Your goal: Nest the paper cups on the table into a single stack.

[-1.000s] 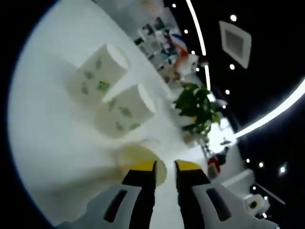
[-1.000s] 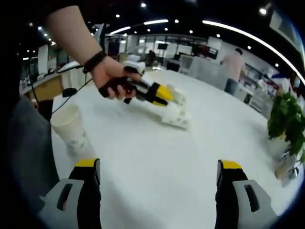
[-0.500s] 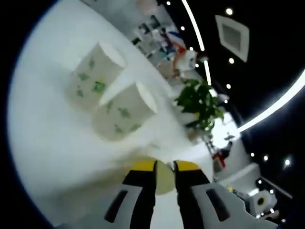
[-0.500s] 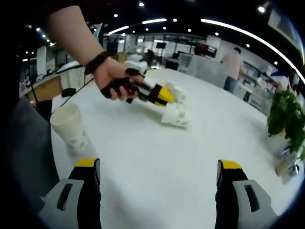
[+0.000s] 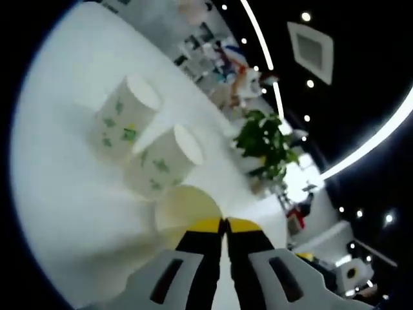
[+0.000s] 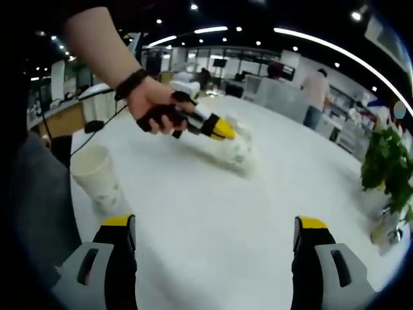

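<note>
Now left gripper (image 5: pixel 223 225) jaws pinching paper cup (image 5: pixel 184 208) rim, right gripper (image 6: pixel 216 223) jaws wide.

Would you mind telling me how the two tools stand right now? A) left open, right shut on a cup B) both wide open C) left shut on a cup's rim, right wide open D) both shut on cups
C: the left tool has its yellow tips pinched together on the rim of the nearest paper cup, while the right tool has its jaws far apart over the bare table.

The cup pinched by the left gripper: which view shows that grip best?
The left gripper view. The left gripper has closed its fingers on the rim of the cup, seen close up. In the right gripper view that cup is a blur at the yellow fingertips, beside the other cups.
</note>
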